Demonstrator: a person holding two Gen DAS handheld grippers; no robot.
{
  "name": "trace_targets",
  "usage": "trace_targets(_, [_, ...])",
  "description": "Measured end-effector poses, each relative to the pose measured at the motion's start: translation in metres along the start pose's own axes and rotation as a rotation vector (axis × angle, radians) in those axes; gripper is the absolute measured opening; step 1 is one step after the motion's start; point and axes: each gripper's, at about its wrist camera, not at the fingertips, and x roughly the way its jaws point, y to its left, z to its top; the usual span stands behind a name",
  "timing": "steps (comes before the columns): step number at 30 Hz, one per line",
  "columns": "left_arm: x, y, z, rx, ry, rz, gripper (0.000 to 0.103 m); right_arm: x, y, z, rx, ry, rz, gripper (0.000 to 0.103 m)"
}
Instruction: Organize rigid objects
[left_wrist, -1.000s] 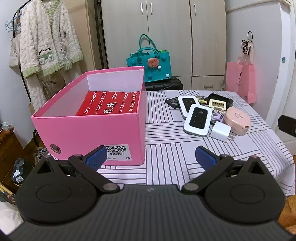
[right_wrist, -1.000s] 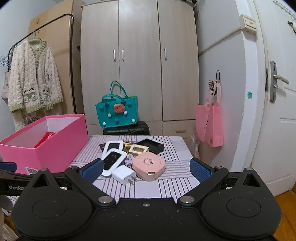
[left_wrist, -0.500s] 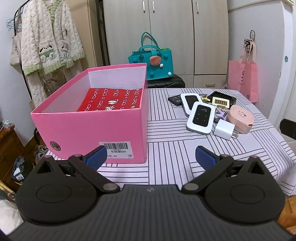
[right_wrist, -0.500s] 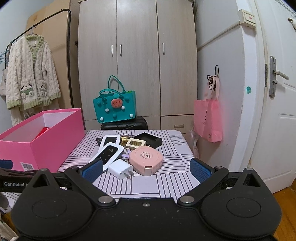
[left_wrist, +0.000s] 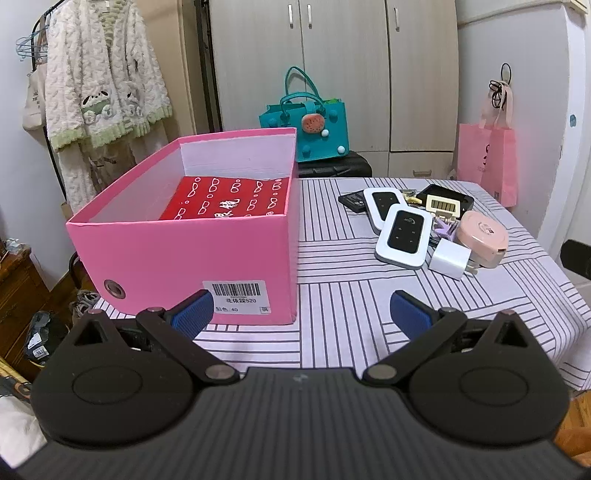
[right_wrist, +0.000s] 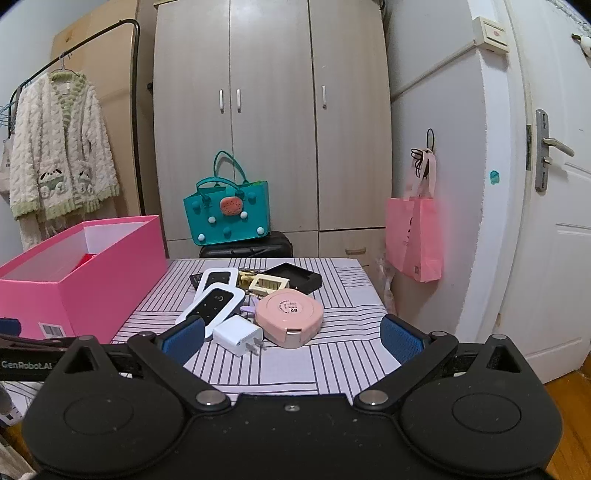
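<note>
- Since a second ago both views close in on the table (left_wrist: 332, 295); pile looks larger, nothing in it has moved. I read this as the approach, no pick begun.
- Left gripper (left_wrist: 301, 308): jaws spread, empty, just in front of the pink box (left_wrist: 184, 254).
- Right gripper (right_wrist: 291, 334): jaws spread, empty, facing the pile.
- Count in the pile, right of the box: 2 white pocket routers (right_wrist: 210, 304), 1 white charger (right_wrist: 238, 334), 1 pink round case (right_wrist: 290, 312), 1 cream clock (right_wrist: 267, 283), 1 black tray (right_wrist: 295, 277); small bits underneath unclear.
- In the box: 1 red packet (left_wrist: 225, 201).
</note>
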Motion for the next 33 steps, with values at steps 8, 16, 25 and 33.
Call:
trace_targets(8, [-0.001, 0.005, -0.001, -0.007, -0.016, -0.007, 0.103, 0.000, -0.003, -0.004, 0.045, -0.025, 0.015, 0.102])
trace_targets(16, [0.000, 0.007, -0.003, -0.011, -0.009, 0.003, 0.103, -0.005, 0.000, -0.007, 0.038, -0.100, 0.018, 0.103])
trace_targets(25, [-0.007, 0.008, 0.004, 0.018, 0.008, 0.010, 0.103, 0.004, 0.001, 0.005, 0.015, 0.048, 0.094, 0.103])
trace_targets(33, [-0.004, 0.012, 0.013, 0.040, 0.080, -0.038, 0.103, 0.003, 0.010, 0.010, -0.034, 0.070, 0.108, 0.103])
